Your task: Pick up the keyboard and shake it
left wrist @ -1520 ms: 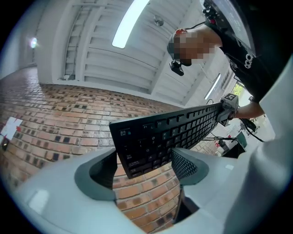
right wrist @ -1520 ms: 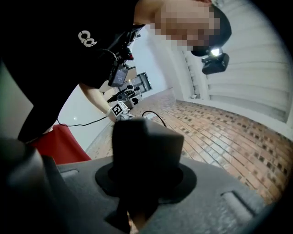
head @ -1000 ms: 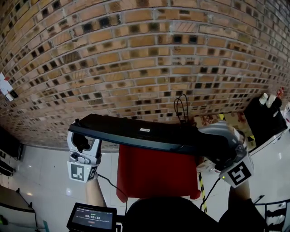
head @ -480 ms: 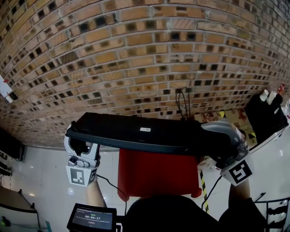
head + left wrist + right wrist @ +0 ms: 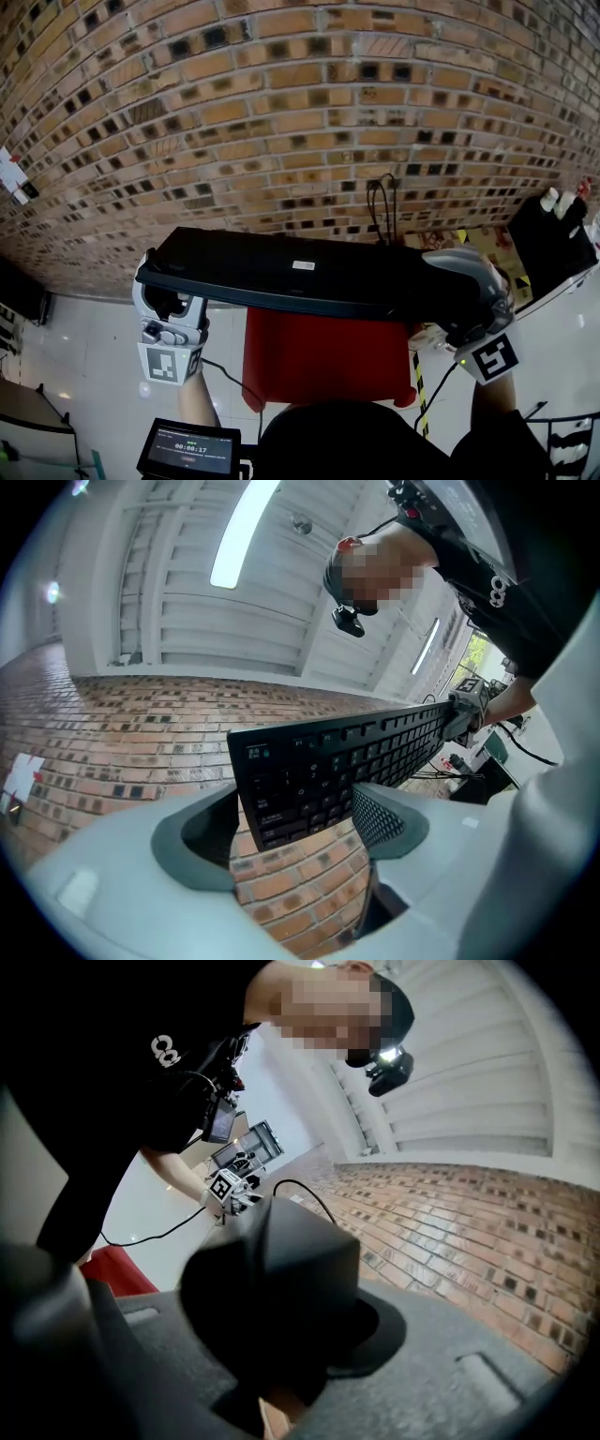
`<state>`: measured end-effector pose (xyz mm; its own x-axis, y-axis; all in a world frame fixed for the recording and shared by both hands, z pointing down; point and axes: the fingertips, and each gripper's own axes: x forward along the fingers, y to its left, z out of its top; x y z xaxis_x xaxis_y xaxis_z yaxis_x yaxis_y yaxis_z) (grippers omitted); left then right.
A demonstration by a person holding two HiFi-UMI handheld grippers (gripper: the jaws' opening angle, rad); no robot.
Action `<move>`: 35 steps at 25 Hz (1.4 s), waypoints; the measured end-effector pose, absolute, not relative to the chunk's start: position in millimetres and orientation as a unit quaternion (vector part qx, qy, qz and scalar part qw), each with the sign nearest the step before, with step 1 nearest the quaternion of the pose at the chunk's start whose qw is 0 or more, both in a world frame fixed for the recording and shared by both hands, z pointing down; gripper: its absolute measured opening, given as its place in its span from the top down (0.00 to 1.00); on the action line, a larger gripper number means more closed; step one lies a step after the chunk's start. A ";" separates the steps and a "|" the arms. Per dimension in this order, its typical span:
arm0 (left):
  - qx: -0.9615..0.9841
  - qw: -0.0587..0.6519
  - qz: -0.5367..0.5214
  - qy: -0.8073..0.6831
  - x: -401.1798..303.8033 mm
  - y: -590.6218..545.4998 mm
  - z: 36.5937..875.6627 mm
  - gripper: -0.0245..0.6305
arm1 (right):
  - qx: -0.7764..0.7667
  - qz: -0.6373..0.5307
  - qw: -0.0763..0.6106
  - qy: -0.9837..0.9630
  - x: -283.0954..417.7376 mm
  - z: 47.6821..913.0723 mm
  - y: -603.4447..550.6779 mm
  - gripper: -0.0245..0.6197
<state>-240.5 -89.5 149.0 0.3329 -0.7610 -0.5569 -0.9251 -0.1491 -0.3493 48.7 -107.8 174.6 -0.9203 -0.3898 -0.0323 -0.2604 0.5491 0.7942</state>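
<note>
One keyboard (image 5: 281,272), clamped by two grippers (left gripper (image 5: 171,298), right gripper (image 5: 441,291)).

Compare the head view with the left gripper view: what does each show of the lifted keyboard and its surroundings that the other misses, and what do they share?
Only the head view: the keyboard from its smooth underside, with a white label, and the marker cube on the left gripper. Only the left gripper view: the keyboard's key side and a ceiling light strip. Both: the keyboard's end clamped between the left gripper's jaws, with brickwork behind.
</note>
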 end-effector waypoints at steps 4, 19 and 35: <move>-0.748 0.325 0.123 0.565 -240.9 -88.3 149.1 0.38 | 0.170 -0.410 0.071 -0.893 46.6 180.3 -108.3 0.75; -0.758 0.344 0.056 0.552 -221.4 -84.7 155.6 0.38 | 0.109 -0.193 -0.018 -0.975 57.4 229.3 -127.0 0.75; -0.780 0.345 0.093 0.515 -197.6 -89.2 135.0 0.37 | 0.161 -0.227 -0.011 -0.960 86.8 206.6 -118.9 0.73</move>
<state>-197.6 -89.2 135.0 0.4531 -0.7382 -0.4997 -0.8663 -0.2325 -0.4420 86.8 -118.9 206.6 -0.9481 -0.3037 -0.0938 -0.3135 0.8451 0.4330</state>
